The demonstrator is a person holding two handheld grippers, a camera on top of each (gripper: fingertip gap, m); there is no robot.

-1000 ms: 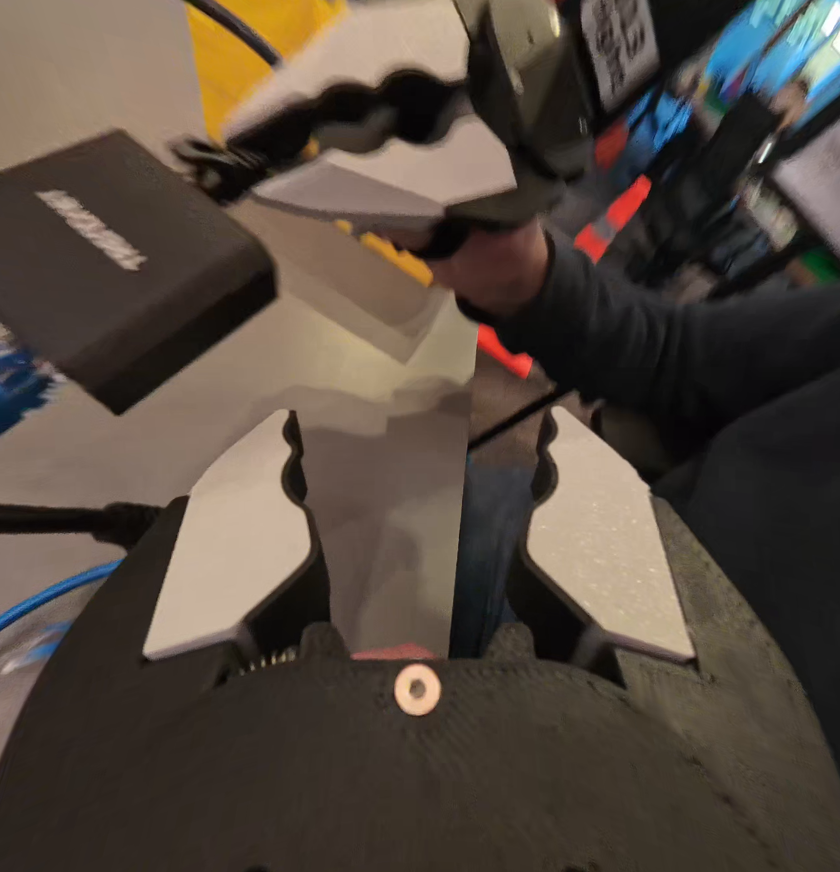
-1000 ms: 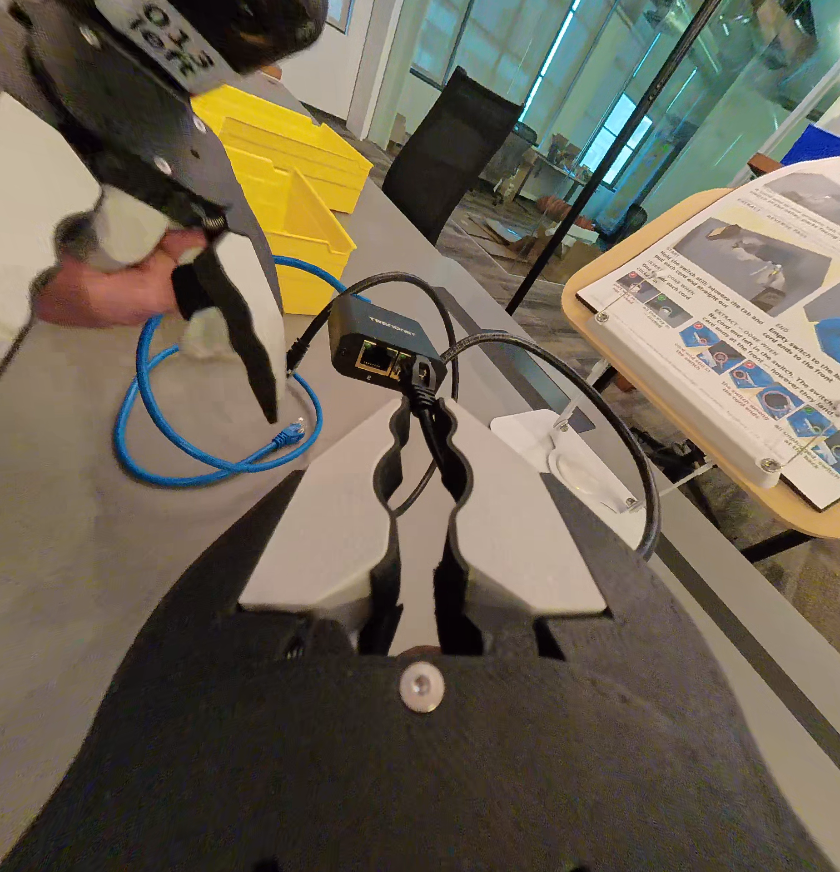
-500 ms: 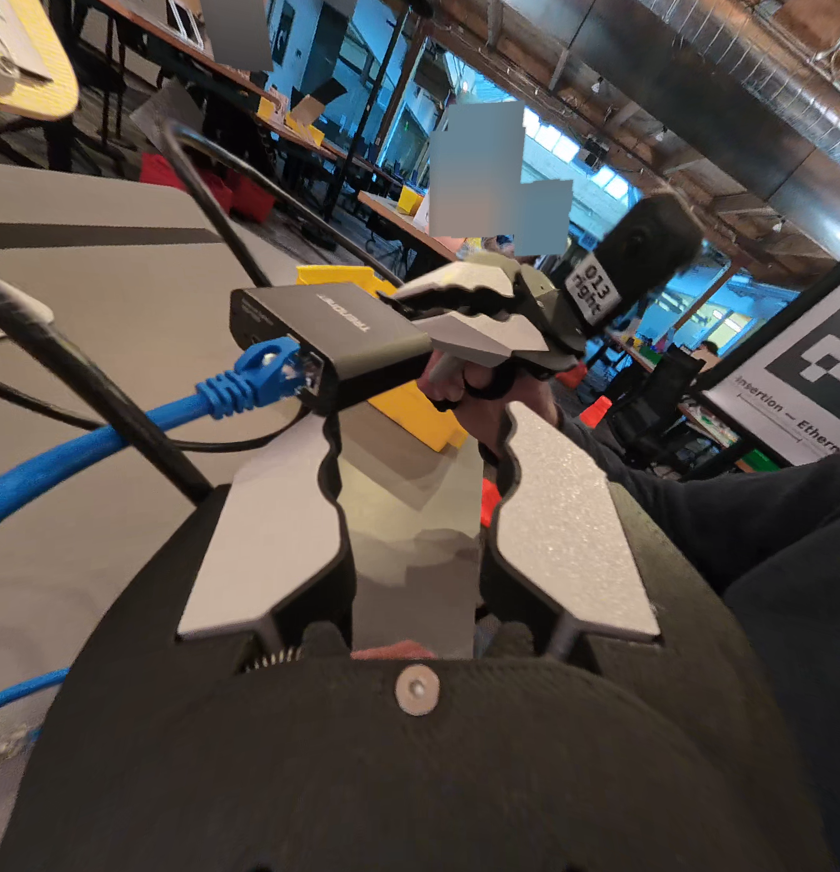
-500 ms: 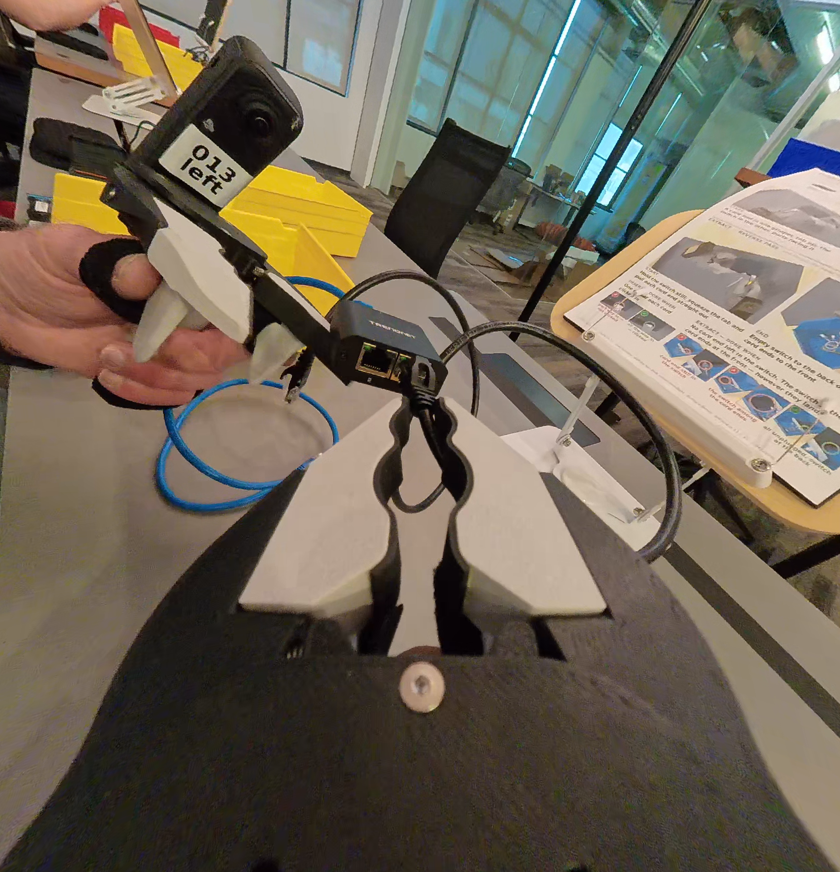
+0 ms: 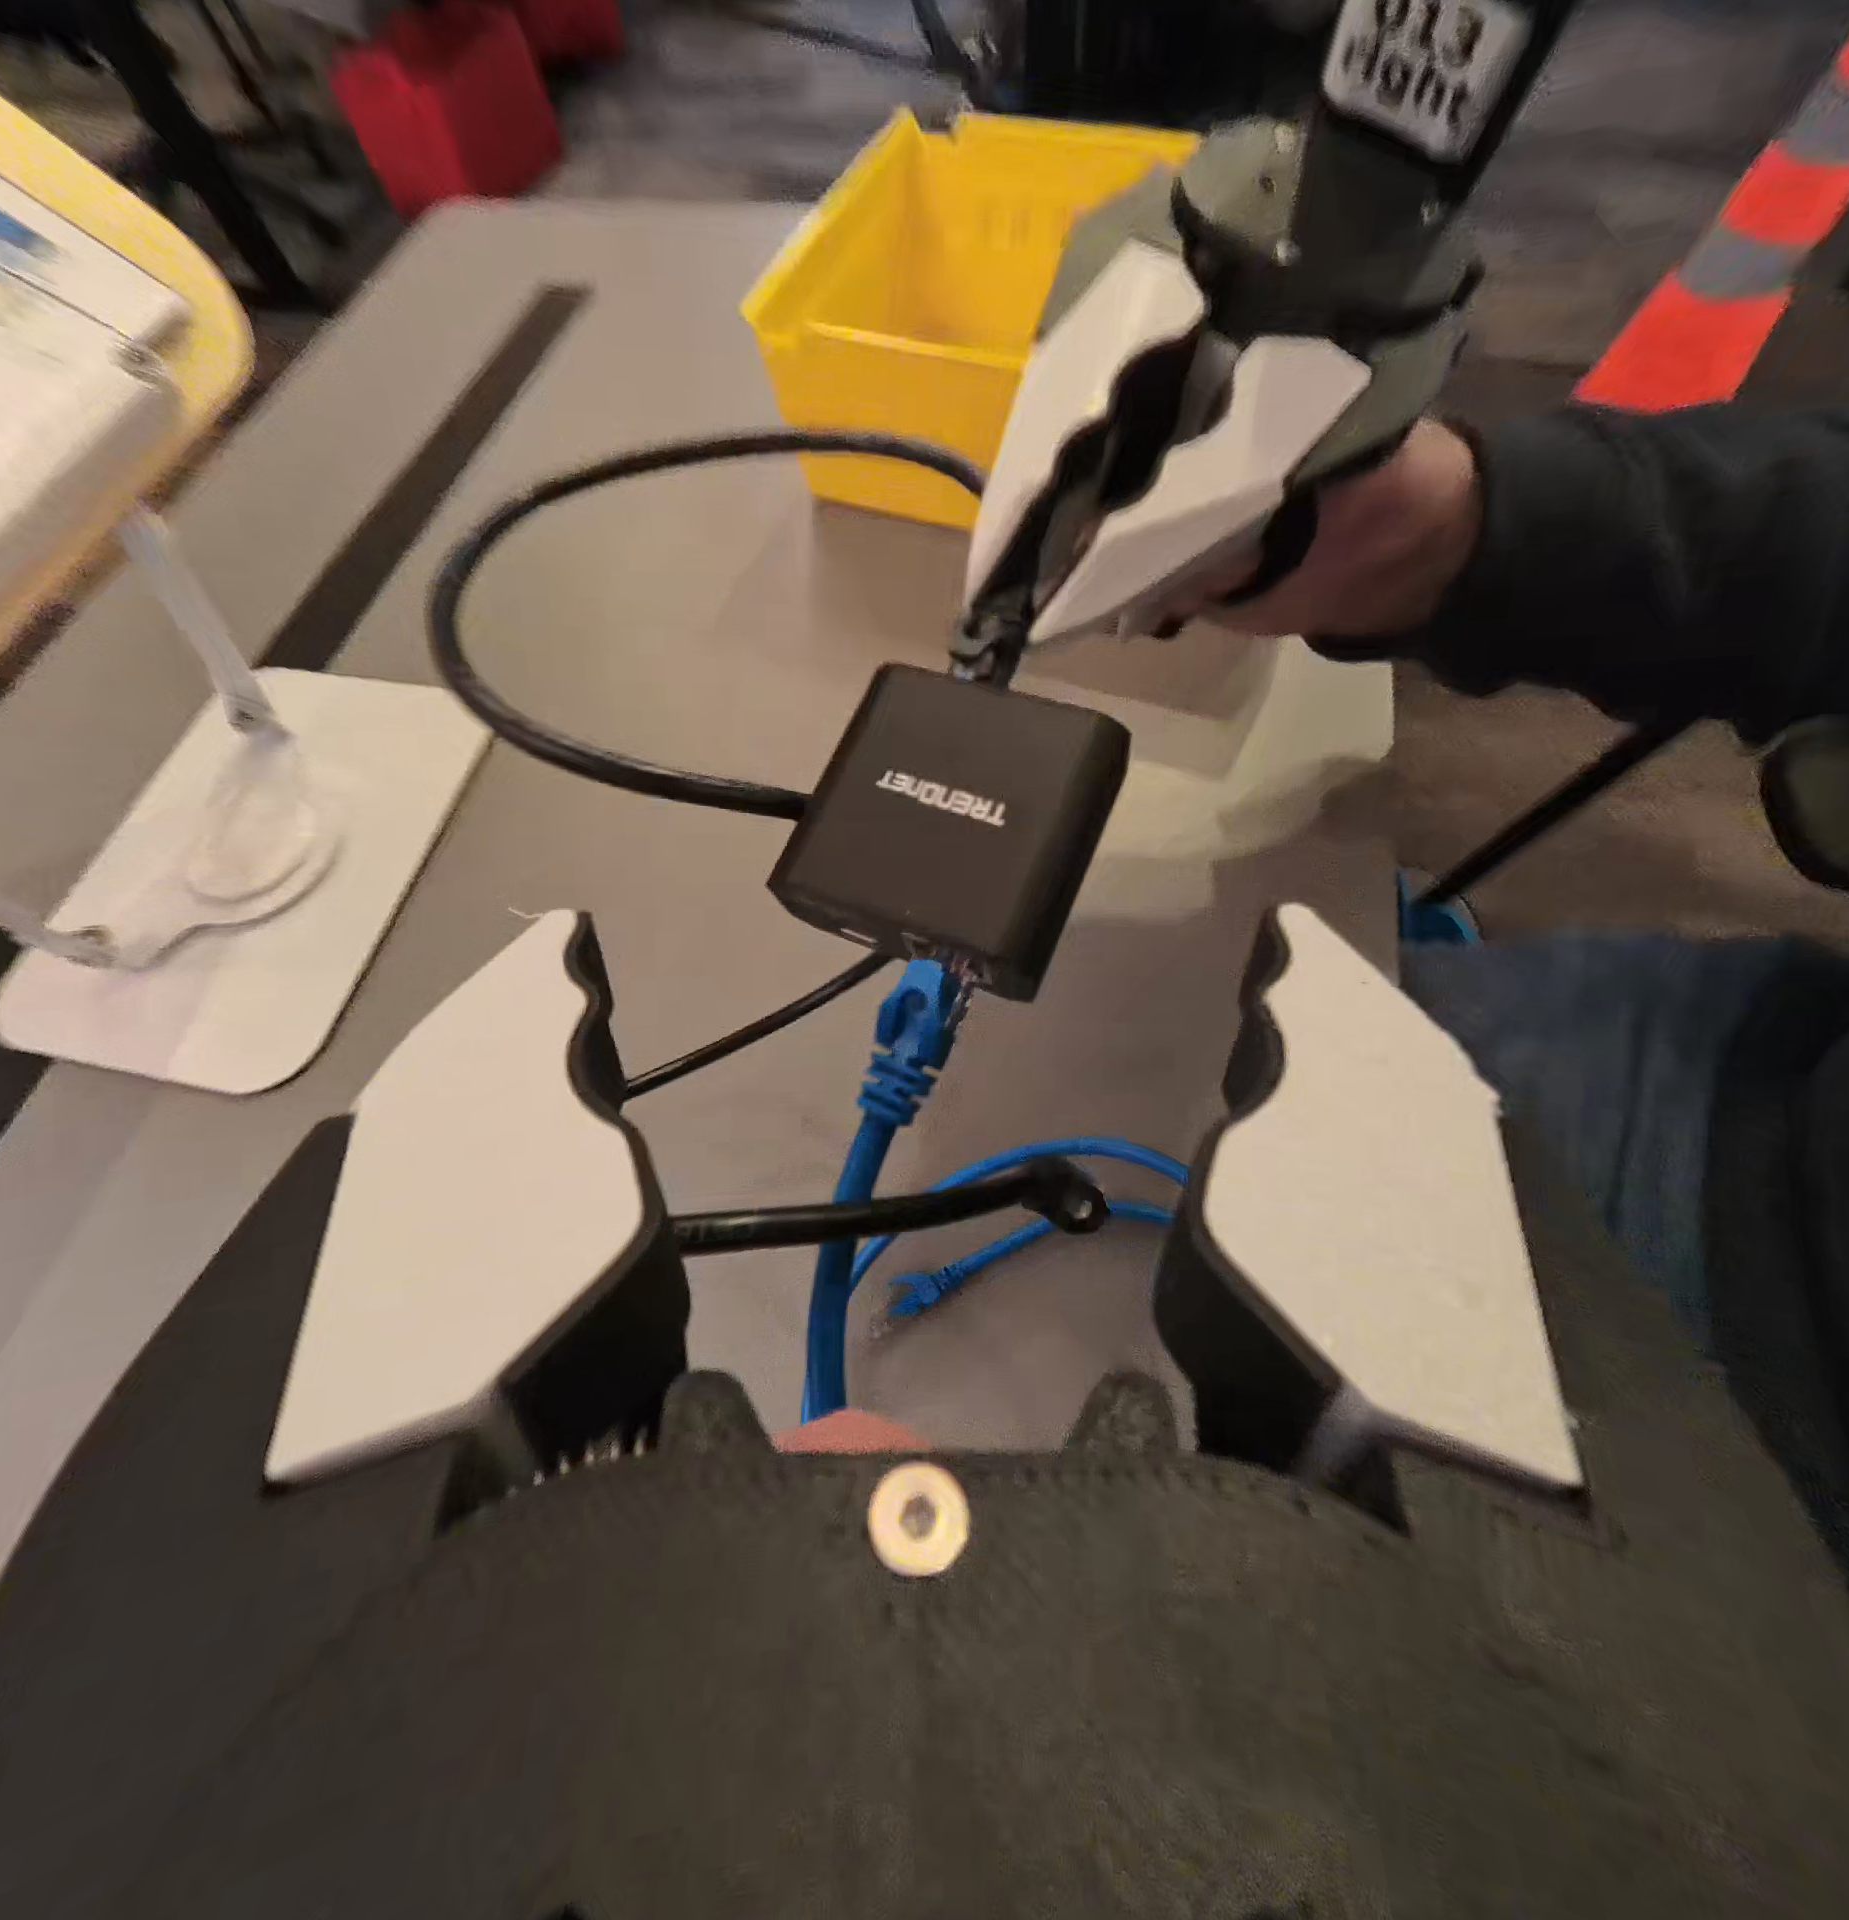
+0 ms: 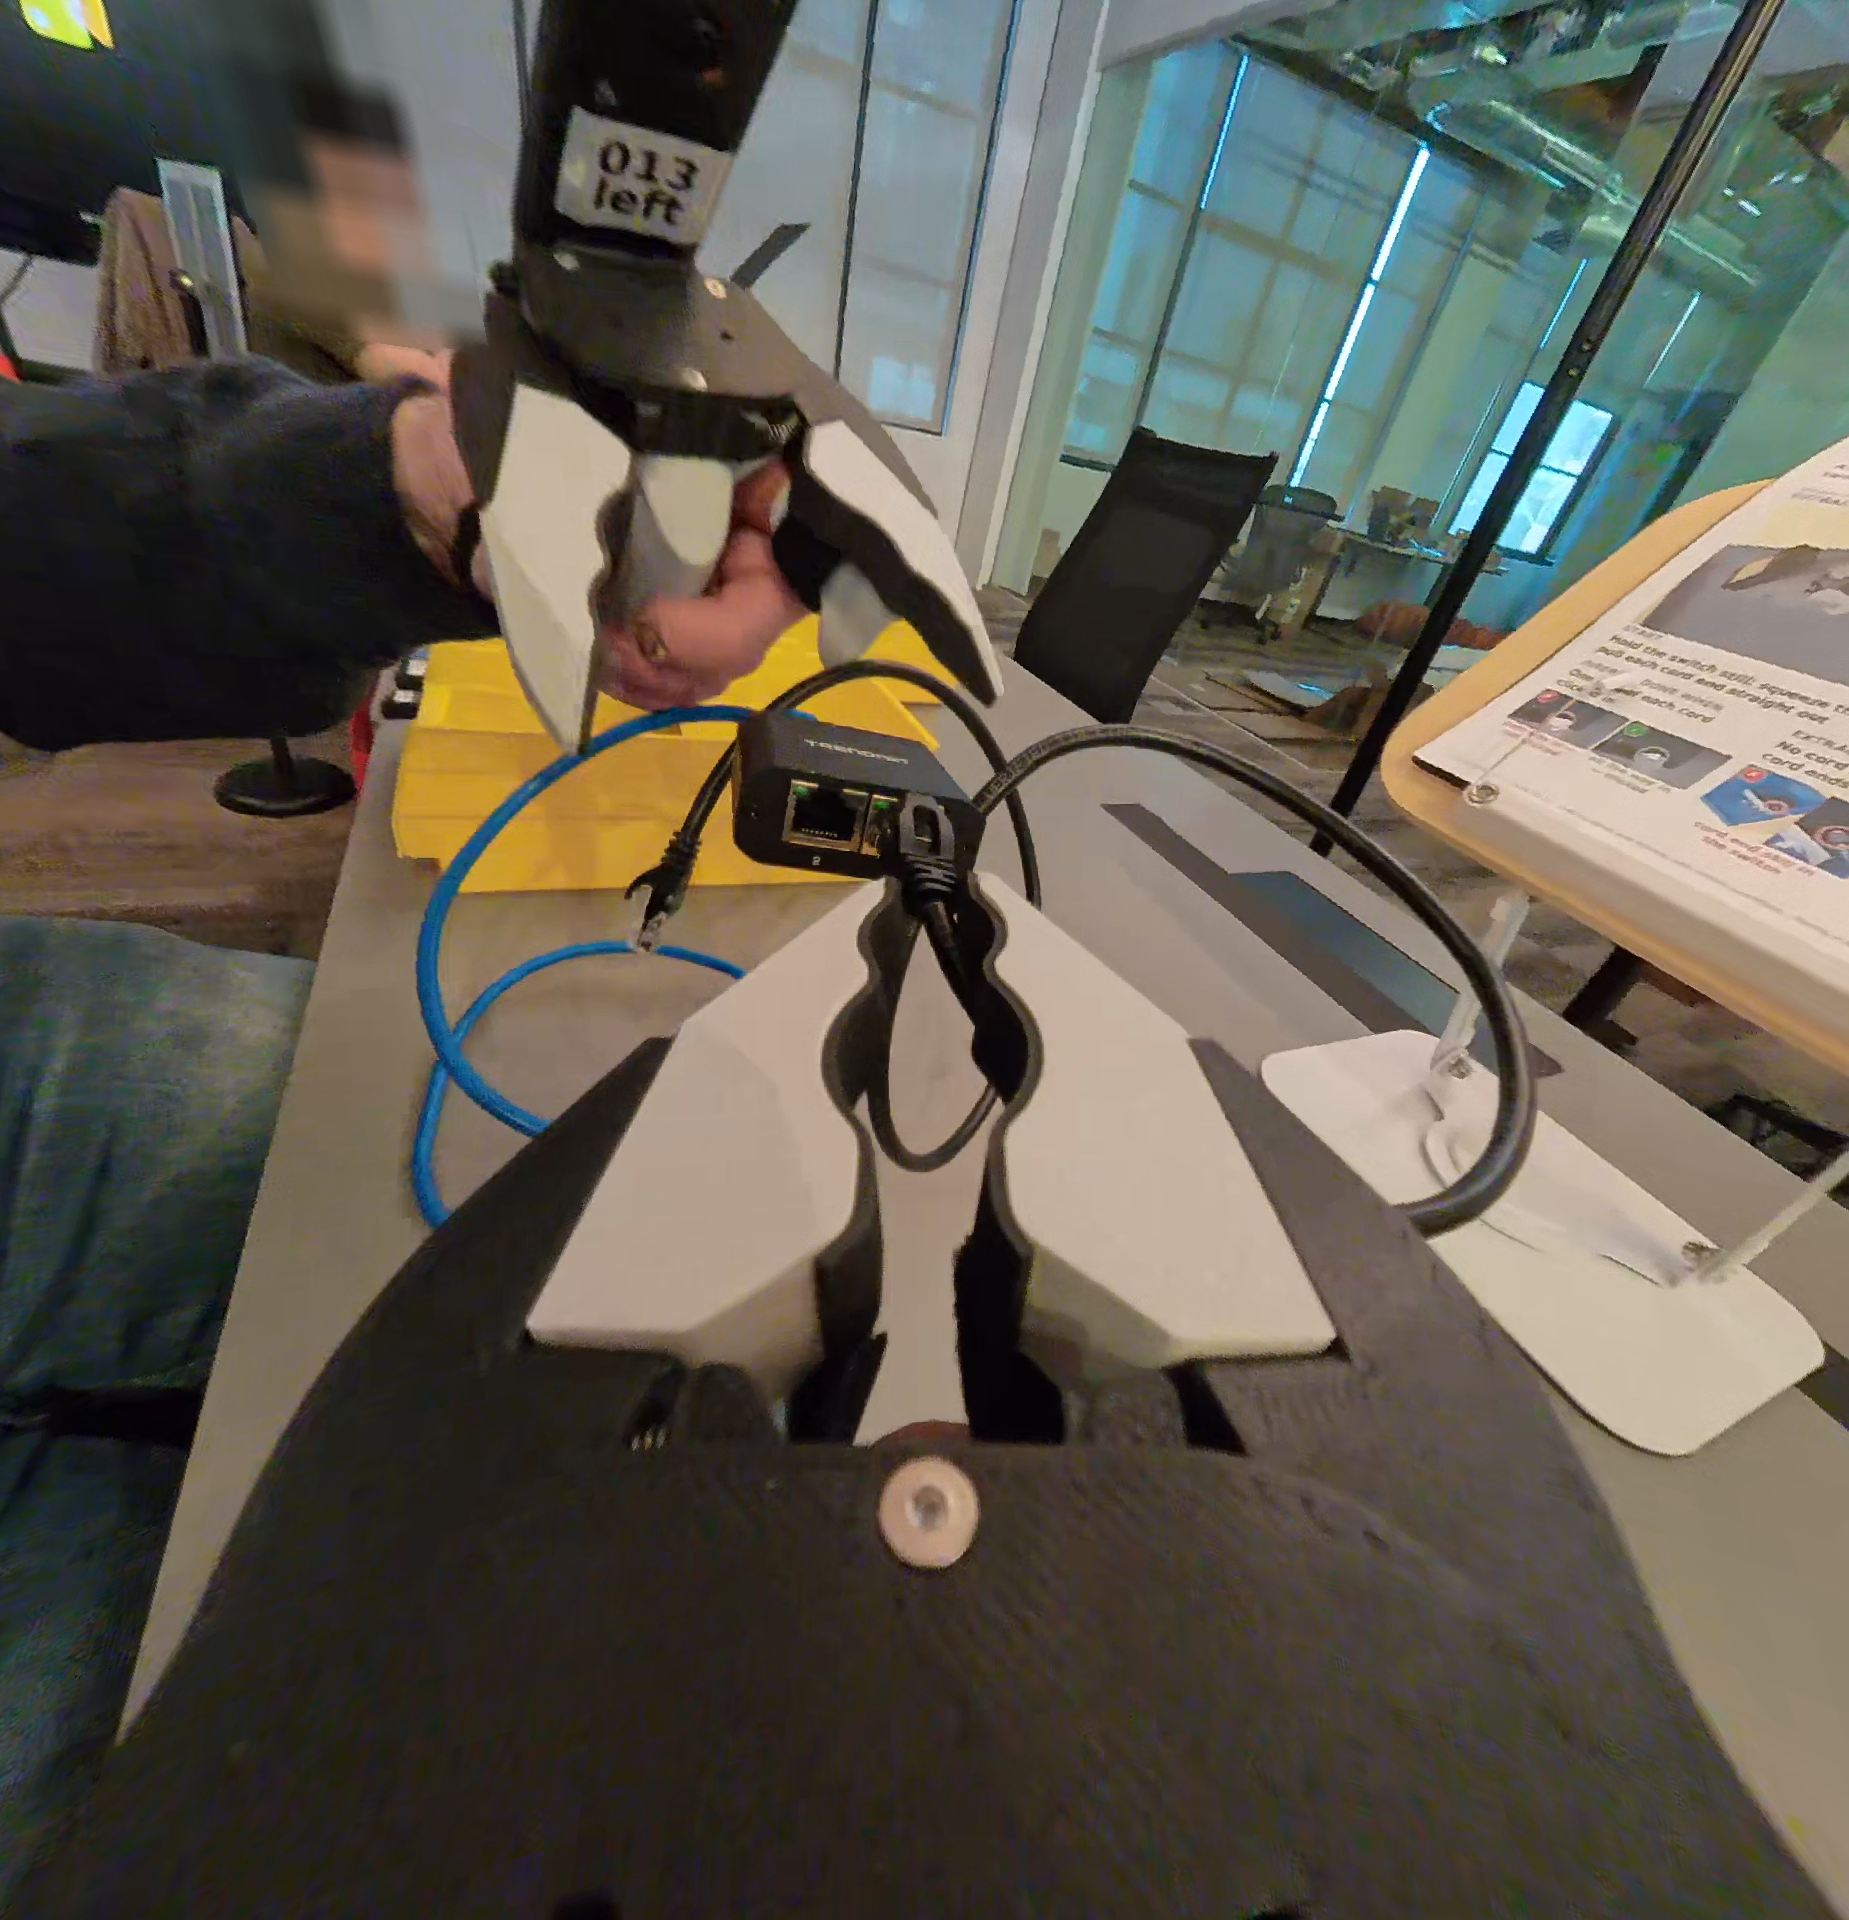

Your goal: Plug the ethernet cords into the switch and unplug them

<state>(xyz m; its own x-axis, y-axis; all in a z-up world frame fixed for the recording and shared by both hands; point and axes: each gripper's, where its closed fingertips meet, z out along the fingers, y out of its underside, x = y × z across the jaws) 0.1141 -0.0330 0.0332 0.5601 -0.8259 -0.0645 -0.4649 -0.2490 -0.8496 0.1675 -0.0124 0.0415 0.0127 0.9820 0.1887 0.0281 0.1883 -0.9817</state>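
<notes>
The black switch (image 5: 951,821) hangs a little above the grey table (image 5: 629,582). My right gripper (image 6: 930,899) is shut on the black cord (image 6: 961,966) just behind its plug, which sits in the switch's (image 6: 847,800) right front port; the port beside it is empty. In the left wrist view the right gripper (image 5: 1003,613) stands beyond the switch. A blue cord (image 5: 904,1049) is plugged into the opposite side. My left gripper (image 5: 925,935) is open and empty above the switch, over the blue plug. In the right wrist view the left gripper (image 6: 785,712) hovers over the switch.
Yellow bins (image 5: 930,312) stand at the table's far end. A white stand base (image 5: 234,883) holds an instruction board (image 6: 1678,748) on the side. Loose blue cord (image 6: 463,883) coils on the table with a free blue plug (image 5: 920,1294) and a free black plug (image 6: 660,883). Across from one pair of fingers to the other is roughly 7 centimetres.
My left gripper has swung up over the switch, now looks down on it, and has opened wider. My right gripper has kept its hold on the black cord.
</notes>
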